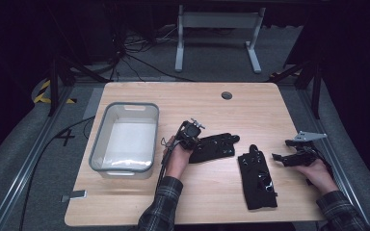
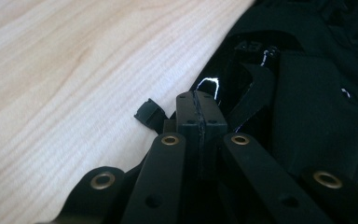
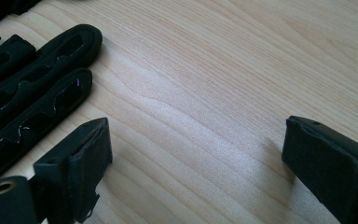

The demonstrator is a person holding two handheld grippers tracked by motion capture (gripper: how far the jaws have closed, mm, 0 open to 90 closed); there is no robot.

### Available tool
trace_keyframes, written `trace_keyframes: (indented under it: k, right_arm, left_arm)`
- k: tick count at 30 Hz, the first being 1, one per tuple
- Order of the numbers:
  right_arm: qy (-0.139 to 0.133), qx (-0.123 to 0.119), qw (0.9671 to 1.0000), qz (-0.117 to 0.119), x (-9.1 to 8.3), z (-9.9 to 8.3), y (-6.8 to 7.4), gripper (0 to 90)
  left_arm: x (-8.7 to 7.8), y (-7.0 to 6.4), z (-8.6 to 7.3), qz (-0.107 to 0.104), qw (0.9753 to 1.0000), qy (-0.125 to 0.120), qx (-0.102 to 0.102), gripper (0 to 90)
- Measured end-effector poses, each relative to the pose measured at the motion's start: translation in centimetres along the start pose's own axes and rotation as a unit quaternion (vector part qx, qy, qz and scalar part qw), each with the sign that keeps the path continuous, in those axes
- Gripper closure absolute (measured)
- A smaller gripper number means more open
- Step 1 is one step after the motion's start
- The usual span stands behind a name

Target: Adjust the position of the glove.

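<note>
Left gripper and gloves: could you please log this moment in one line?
left gripper shut on left glove | right gripper open, empty | right glove flat on table

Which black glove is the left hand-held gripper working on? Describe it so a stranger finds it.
Start at the grey bin on the wooden table. Just right of it lies a black glove under the left hand-held gripper. Unlike the other glove, it lies crosswise, fingers pointing right.

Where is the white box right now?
In the high view, the white box sits on the left side of the table, just left of the left tool and the person's left hand.
</note>
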State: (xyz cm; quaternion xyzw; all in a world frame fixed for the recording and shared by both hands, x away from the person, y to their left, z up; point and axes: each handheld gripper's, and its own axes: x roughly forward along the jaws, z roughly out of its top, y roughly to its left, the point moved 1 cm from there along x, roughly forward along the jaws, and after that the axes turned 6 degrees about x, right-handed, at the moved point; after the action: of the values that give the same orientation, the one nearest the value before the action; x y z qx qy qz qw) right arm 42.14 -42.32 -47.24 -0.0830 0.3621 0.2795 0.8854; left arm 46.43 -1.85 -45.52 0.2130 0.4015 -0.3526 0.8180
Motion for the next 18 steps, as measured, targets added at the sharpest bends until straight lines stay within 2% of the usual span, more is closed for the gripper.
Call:
trace_keyframes:
  k: [4,11,12,18]
  right_arm:
    - [0.0,0.001,1.0,0.0,0.0,0.0,0.0,8.6]
    - [0.0,0.0,1.0,0.0,0.0,0.0,0.0,8.6]
    - [0.0,0.0,1.0,0.0,0.0,0.0,0.0,8.6]
    - [0.0,0.0,1.0,0.0,0.0,0.0,0.0,8.5]
  left_arm:
    - [-0.6,-0.8,-0.5,0.0,0.9999,0.012,0.011,89.9]
    - [-1.8,-2.5,-1.9,-0.003,0.9997,0.02,0.015,89.9]
    - [-2.1,-2.8,-2.2,-0.004,0.9995,0.021,0.022,89.9]
    - [-3.1,-4.3,-3.6,-0.026,0.9991,0.015,0.029,89.9]
